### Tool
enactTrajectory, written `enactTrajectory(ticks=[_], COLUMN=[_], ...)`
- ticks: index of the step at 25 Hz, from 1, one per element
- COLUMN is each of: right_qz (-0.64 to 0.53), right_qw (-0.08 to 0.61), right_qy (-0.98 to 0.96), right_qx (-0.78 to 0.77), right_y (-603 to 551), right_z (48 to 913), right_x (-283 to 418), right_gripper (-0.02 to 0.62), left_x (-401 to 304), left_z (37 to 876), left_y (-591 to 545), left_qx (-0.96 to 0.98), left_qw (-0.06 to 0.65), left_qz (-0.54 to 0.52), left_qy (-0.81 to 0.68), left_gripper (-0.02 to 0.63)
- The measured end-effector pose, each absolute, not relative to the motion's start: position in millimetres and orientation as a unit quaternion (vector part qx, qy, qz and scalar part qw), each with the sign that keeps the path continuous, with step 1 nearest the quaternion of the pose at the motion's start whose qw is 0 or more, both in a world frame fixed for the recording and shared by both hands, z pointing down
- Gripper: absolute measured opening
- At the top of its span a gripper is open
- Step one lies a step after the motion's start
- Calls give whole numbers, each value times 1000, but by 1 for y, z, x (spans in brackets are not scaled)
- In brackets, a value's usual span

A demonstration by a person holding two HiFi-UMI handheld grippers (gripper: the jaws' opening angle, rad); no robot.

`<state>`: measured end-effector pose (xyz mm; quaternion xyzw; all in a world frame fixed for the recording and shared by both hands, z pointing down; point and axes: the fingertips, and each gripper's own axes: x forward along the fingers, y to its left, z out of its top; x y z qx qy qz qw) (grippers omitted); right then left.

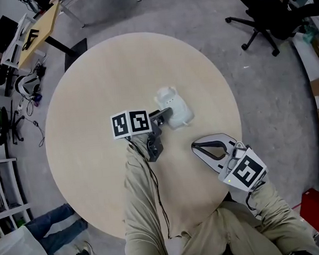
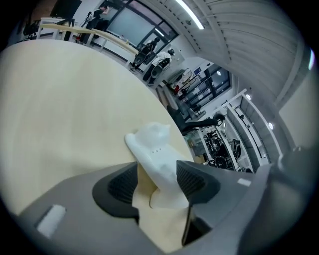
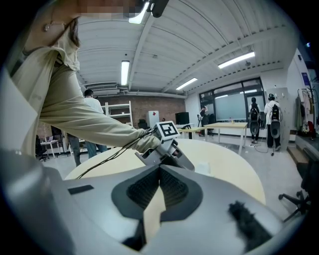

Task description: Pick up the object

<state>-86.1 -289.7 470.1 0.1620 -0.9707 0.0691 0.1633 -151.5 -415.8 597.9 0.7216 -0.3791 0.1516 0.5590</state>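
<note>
A white plastic object, rounded with small ear-like bumps, lies on the round beige table a little right of centre. My left gripper reaches it from the near side. In the left gripper view the object lies between the open jaws of the left gripper; the right pad is against it, and bare table shows between it and the left pad. My right gripper hovers near the table's front right, shut and empty, with its pads meeting at the tip. From there the left gripper and the object are visible.
A black office chair stands beyond the table at the upper right. A desk and cables are at the upper left. A person's legs stand at the lower left. A red box sits at the lower right.
</note>
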Motion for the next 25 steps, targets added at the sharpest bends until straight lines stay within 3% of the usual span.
enactTrajectory(ticks=[6,12,18,25], right_qz=[71,72,68,72], right_qw=[159,158,157,153], right_qy=[-971,-971,-970,-968], right_qx=[162,167,175,184], right_y=[-292,-292,-295,-296], right_z=[469,471,468,463], right_x=[-87,-90,-82,-76], right_gripper=[3,3,3,3], left_x=[-143,-138,-114,-123], left_z=[610,609,599,589], left_y=[-417,-419,-419,-409], left_qx=[683,677,712,733], left_qw=[622,640,597,558], left_qz=[133,110,139,151], left_qy=[-359,-347,-343,-358], left_gripper=[265,187,106,83])
